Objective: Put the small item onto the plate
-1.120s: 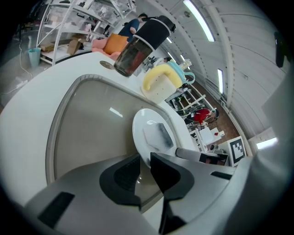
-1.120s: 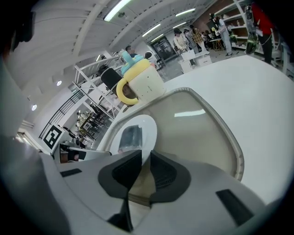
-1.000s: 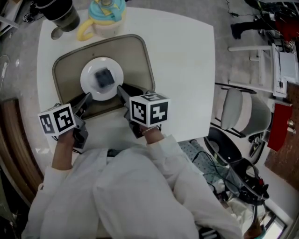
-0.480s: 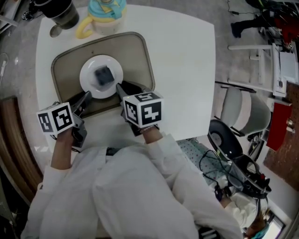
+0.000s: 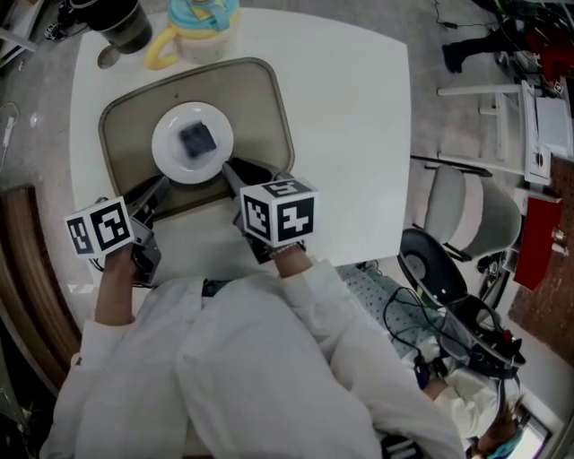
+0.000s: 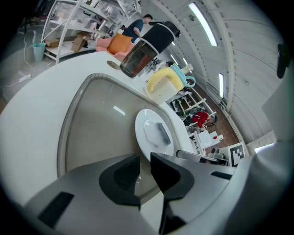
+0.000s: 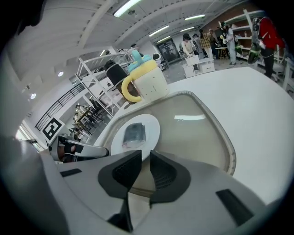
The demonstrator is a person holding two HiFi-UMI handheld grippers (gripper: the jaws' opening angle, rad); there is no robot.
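A small dark grey item (image 5: 197, 139) lies in the middle of a white plate (image 5: 170, 157) that stands on a beige tray (image 5: 269, 99). The left gripper view shows the item (image 6: 157, 133) on the plate (image 6: 142, 131), just beyond the jaws. My left gripper (image 5: 160, 188) hovers over the tray's near left edge, shut and empty. My right gripper (image 5: 230, 169) sits at the plate's near right rim, also shut with nothing between its jaws. From the right gripper view, the item (image 7: 134, 133) rests on the plate (image 7: 153, 126) ahead of the right gripper (image 7: 145, 155).
A yellow mug with a teal lid (image 5: 202, 31) and a dark cup (image 5: 121, 27) stand behind the tray on the white table (image 5: 350, 116). A chair (image 5: 457, 215) and cables are on the floor to the right.
My left gripper has drawn back a little toward the person and to the left. The right gripper has barely moved. The item stays on the plate.
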